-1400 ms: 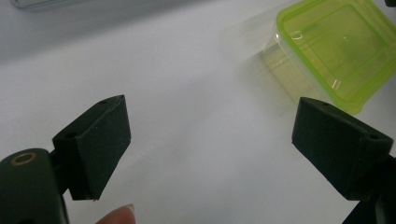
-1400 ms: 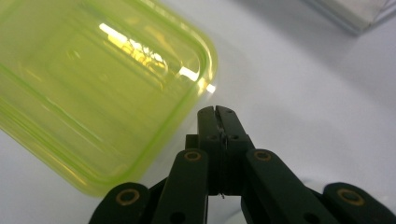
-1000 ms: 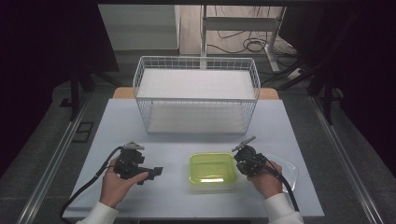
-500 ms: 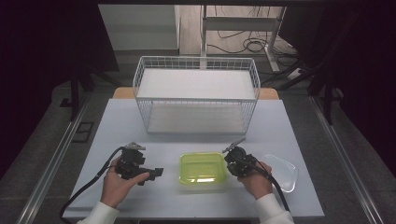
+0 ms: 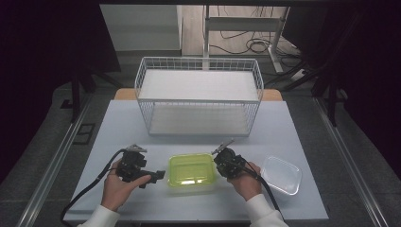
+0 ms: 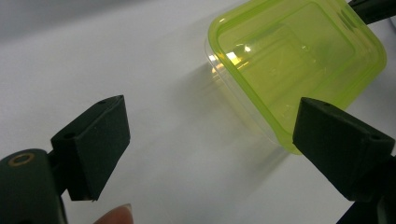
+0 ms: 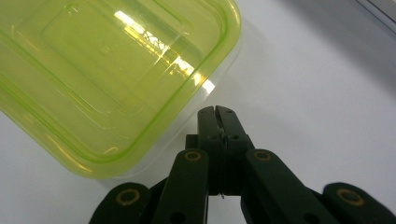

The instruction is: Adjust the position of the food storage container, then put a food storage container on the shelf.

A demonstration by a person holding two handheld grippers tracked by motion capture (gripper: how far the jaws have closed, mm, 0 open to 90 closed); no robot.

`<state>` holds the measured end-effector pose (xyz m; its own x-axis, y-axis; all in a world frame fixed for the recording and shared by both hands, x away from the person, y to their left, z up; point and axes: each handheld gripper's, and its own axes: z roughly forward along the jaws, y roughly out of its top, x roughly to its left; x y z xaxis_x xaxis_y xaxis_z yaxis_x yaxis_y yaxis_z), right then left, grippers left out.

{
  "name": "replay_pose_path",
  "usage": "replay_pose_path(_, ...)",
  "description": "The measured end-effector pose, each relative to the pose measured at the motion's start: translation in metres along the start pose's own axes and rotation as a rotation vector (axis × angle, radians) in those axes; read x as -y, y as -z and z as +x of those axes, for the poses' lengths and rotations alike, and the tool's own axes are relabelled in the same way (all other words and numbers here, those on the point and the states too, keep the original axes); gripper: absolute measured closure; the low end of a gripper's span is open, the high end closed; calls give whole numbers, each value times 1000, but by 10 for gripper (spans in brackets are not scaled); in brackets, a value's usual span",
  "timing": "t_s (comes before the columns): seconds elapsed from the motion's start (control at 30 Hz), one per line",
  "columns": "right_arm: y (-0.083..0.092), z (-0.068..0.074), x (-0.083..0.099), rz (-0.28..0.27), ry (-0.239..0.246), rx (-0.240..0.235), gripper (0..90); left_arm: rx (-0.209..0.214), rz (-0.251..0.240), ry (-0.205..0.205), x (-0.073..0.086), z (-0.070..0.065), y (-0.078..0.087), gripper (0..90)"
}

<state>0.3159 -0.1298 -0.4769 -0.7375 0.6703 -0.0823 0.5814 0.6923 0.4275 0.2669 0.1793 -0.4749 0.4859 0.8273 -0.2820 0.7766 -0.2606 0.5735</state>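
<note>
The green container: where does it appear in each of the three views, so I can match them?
High view: the green container sits near the front table edge, between the left gripper and the right gripper.
Left gripper view: upper right.
Right gripper view: upper left, its corner just beyond the shut jaws.
Shared landmark: the white table.

Yellow-green translucent plastic container (image 5: pixel 190 169), rectangular with rounded corners, matching lid seated on top. Sits upright and flat on the pale table (image 5: pixel 293 127), near its front edge, roughly central, in front of the wire basket (image 5: pixel 198 101).
</note>
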Motion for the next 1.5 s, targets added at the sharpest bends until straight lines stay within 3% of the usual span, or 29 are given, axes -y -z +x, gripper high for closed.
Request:
replay_pose_path(0.13,9,-5,4,-35,-14,11,891,5,-26,19,0,1,4,108)
replay_pose_path(0.27,26,-13,6,-121,-43,16,863,17,-56,39,-1,2,9,109)
replay_pose_path(0.33,34,-17,7,-177,-74,-6,794,24,-66,46,-1,3,9,110)
replay_pose_path(0.5,44,-26,11,-321,-217,-125,484,36,-86,61,0,5,10,126)
replay_pose_path(0.67,40,-28,15,-313,-264,-157,330,48,-91,56,3,2,13,144)
replay_pose_path(0.83,41,-27,15,-319,-269,-189,279,75,-108,81,2,2,16,162)
replay_pose_path(1.0,38,-27,15,-308,-280,-203,258,69,-99,84,2,2,15,163)
replay_pose_path(1.13,32,-25,14,-290,-298,-242,256,68,-85,84,1,3,10,158)
replay_pose_path(1.27,26,-22,10,-265,-302,-244,285,71,-58,75,1,2,3,156)
replay_pose_path(1.4,22,-18,7,-263,-306,-252,309,137,-58,137,-3,5,-1,162)
replay_pose_path(1.5,17,-16,8,-248,-314,-263,326,124,-36,169,-4,6,-6,176)
